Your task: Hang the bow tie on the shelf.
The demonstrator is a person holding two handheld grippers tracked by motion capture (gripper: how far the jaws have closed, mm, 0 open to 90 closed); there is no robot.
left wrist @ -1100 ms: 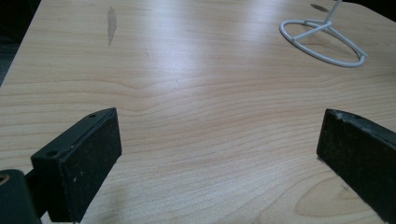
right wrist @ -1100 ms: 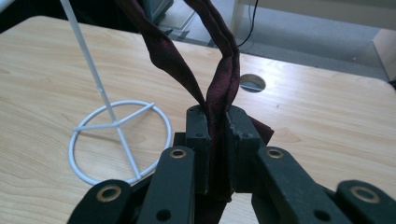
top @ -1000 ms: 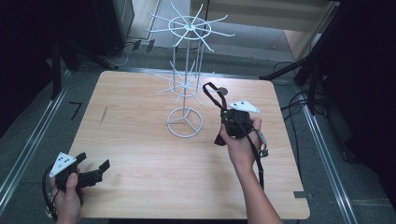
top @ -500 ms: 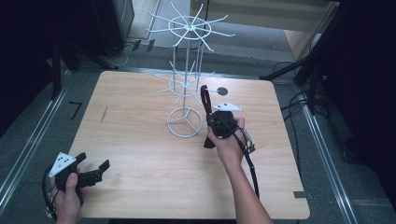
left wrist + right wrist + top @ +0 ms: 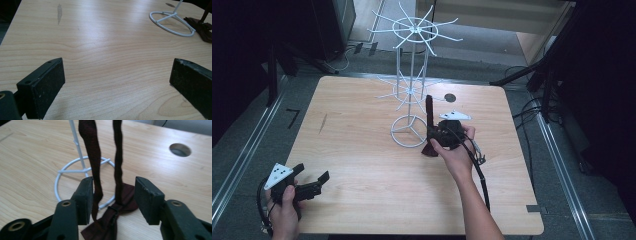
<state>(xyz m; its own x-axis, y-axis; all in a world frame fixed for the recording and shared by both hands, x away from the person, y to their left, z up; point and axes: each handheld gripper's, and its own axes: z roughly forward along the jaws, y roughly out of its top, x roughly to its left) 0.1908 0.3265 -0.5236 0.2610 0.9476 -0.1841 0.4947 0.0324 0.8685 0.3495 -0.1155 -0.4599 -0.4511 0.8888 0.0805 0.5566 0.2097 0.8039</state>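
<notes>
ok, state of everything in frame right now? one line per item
Left gripper: open, holding nothing, low over the table.
Right gripper: open, jaws either side of the strap.
Dark red bow tie: bow on the table, strap looped upward.
White wire rack: upright, hooks bare.

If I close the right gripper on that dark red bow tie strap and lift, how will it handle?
The bow tie will likely go floppy: its strap already hangs in limp, wavy lengths between the open jaws of the right gripper. It looks light, thin fabric, so the bow should dangle and swing. It could snag the white wire stand just behind.
</notes>
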